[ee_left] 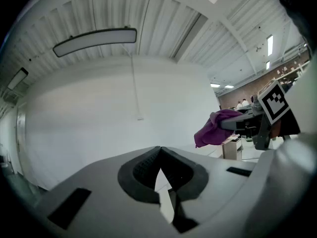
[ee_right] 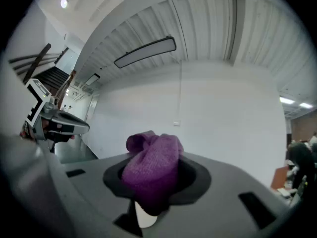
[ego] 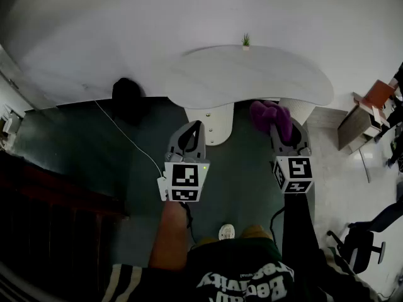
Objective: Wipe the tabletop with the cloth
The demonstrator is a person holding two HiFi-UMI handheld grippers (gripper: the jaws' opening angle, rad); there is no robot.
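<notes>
Head view: right tool (ego: 284,137) gripped the bunched cloth (ego: 269,114), surface (ego: 252,77) just ahead of it. Left tool (ego: 192,129) had jaws together, empty. Judged best: lower cloth flat, then sweep.

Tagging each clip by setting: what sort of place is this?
Probably an open office or lab space: a curved white table, a swivel chair nearby, and a long strip light on a ribbed ceiling.

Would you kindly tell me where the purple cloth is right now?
The purple cloth is bunched in the right claw, in the air; in the head view it shows right of centre, at the white table's near edge.
</notes>
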